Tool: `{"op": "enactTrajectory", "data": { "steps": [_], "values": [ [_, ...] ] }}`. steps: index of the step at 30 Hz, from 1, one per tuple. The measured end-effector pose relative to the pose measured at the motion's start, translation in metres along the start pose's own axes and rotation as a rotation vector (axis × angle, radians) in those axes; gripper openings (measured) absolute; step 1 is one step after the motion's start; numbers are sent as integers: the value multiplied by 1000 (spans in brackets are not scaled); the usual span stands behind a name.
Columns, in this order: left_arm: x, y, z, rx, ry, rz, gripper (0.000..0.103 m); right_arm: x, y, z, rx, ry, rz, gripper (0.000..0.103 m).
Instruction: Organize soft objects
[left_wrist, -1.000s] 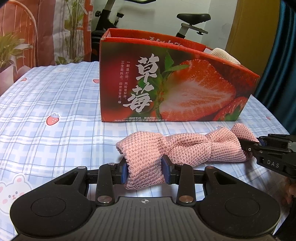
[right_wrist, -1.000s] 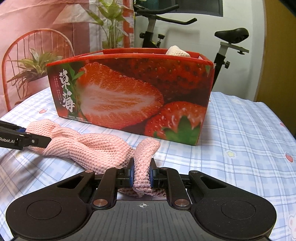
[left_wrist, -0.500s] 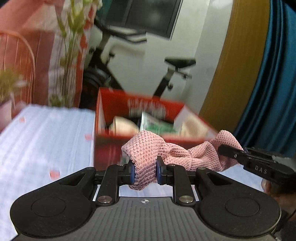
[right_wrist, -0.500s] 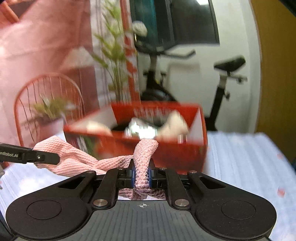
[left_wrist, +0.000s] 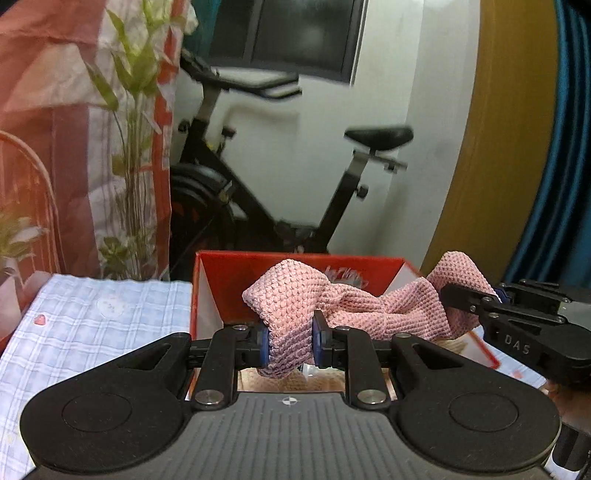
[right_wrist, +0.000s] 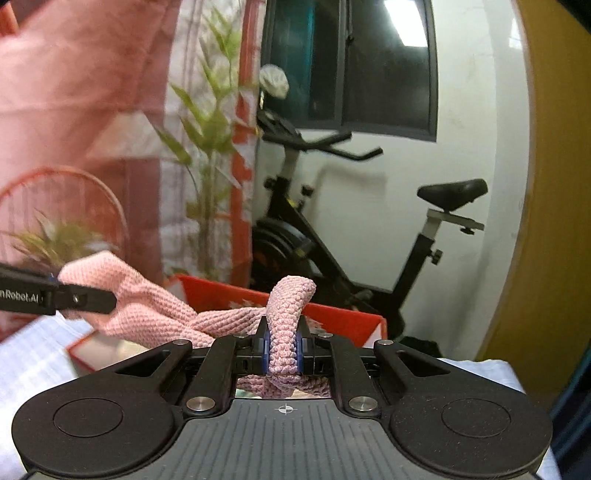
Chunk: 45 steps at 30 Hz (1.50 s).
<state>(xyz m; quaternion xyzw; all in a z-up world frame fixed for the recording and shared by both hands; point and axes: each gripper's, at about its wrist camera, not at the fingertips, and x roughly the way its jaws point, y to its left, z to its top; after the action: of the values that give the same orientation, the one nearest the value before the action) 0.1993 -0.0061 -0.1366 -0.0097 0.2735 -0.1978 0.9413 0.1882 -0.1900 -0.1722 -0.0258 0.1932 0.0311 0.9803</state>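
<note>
A pink knitted cloth (left_wrist: 369, 306) hangs stretched in the air above the open red strawberry box (left_wrist: 229, 273). My left gripper (left_wrist: 290, 341) is shut on one bunched end of it. My right gripper (right_wrist: 283, 347) is shut on the other end, which folds up over its pads. In the left wrist view the right gripper (left_wrist: 461, 299) comes in from the right, and in the right wrist view the left gripper (right_wrist: 107, 297) comes in from the left. The pink knitted cloth (right_wrist: 166, 314) sags between them over the red box (right_wrist: 332, 317), whose contents are mostly hidden.
The box stands on a bed with a blue checked sheet (left_wrist: 92, 325). Behind it are an exercise bike (left_wrist: 266, 192), a white wall, a curtain with a plant print (left_wrist: 122, 129) at the left and a blue curtain (left_wrist: 554, 184) at the right.
Both grippers have risen with the pink cloth, lifting it off the sheet to above the box's open top. The left jaws have squeezed tighter on their end.
</note>
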Motion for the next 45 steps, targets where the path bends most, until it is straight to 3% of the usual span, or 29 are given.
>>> {"op": "enactTrajectory", "data": {
  "steps": [8, 14, 16, 17, 18, 20, 23, 24, 27, 29, 32, 35, 45],
  "values": [
    [52, 0, -12, 39, 184, -16, 23, 59, 0, -25, 64, 183, 17, 11],
    [58, 3, -23, 36, 200, -13, 23, 71, 6, -33, 61, 221, 23, 11],
    [54, 4, -23, 23, 180, -18, 28, 72, 6, -33, 67, 220, 22, 12],
    [51, 5, -23, 19, 171, -15, 38, 70, 4, -32, 70, 216, 24, 12],
    [49, 5, -23, 15, 164, -18, 53, 68, 3, -33, 71, 211, 27, 15],
    [45, 2, -20, 13, 146, -21, 72, 62, 2, -32, 62, 195, 25, 23],
    [34, 1, -17, 11, 113, -33, 87, 50, 3, -28, 34, 172, 21, 35],
    [29, 1, -16, 9, 102, -34, 92, 47, 5, -26, 25, 168, 19, 45],
    [15, -3, -14, 25, 77, -21, 98, 35, 7, -22, 13, 155, 20, 68],
    [6, -6, -14, 41, 72, 2, 100, 28, 9, -18, 4, 153, 11, 73],
    [-8, -8, -14, 44, 61, 31, 102, 15, 10, -14, 11, 140, 2, 92],
    [-23, -7, -16, 21, 43, 36, 103, -1, 9, -13, 26, 122, -1, 103],
    [-80, -2, -20, -34, 1, 74, 103, -60, 11, 0, 80, 65, -19, 103]
  ]
}}
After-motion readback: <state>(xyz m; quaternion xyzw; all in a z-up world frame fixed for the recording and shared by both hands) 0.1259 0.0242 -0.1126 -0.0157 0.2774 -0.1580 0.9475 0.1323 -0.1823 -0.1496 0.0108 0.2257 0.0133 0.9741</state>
